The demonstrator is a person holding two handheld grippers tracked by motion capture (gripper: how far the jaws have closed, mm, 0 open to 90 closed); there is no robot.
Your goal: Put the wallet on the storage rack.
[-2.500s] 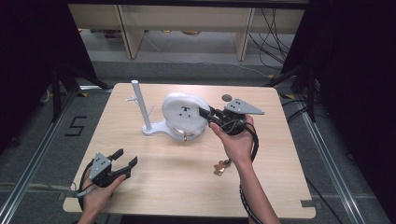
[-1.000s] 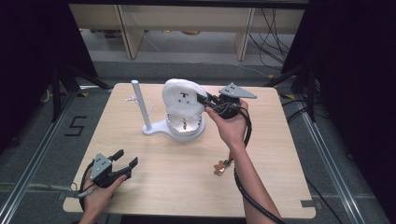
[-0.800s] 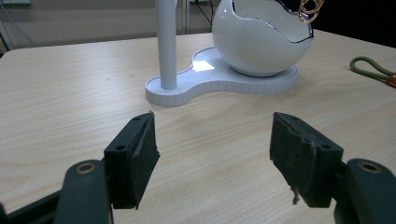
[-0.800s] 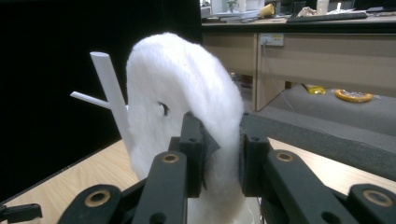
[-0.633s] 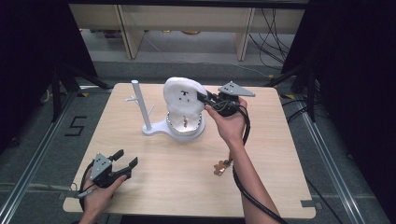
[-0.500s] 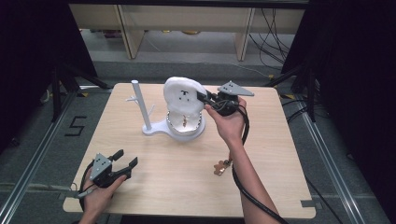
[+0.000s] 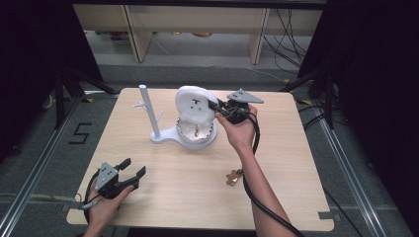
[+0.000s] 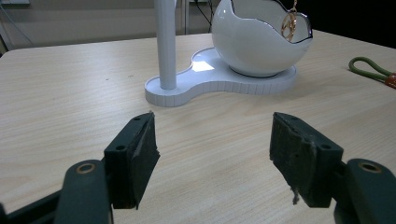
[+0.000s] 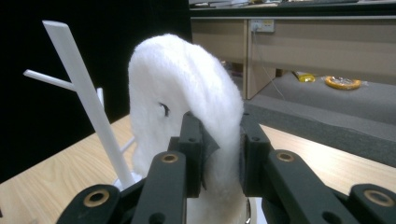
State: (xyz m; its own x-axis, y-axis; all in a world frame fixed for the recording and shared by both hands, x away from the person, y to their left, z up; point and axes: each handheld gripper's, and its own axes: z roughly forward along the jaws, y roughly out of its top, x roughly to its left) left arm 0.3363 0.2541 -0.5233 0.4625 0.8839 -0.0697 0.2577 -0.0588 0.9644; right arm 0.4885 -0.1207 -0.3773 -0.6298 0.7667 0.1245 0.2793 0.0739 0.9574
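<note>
A white jewellery stand [image 7: 170, 136] holds an egg-shaped bowl [image 7: 196, 133] and a thin branched post [image 7: 146, 111]. Its fuzzy white lid [image 7: 194, 101] stands raised, with my right gripper [image 7: 217, 107] shut on its edge. In the right gripper view the jaws [image 9: 220, 154] pinch the lid [image 9: 187, 93], beside the post [image 9: 88, 102]. Gold jewellery [image 7: 197, 130] lies inside the bowl. My left gripper [image 7: 132, 168] rests open near the front left corner. In the left gripper view its jaws [image 8: 212, 149] are empty and face the bowl [image 8: 254, 42], where a gold ring [image 8: 290, 21] hangs.
A small gold-brown trinket [image 7: 232, 177] lies on the wooden table [image 7: 296, 148] beside the right forearm. A green cord loop [image 8: 369, 70] lies at the right in the left gripper view. Shelving and cables stand beyond the table's far edge.
My right gripper has swung the fuzzy lid up from a low tilt to upright, baring the bowl's inside. Over the last half second it barely moved. The left gripper stayed put.
</note>
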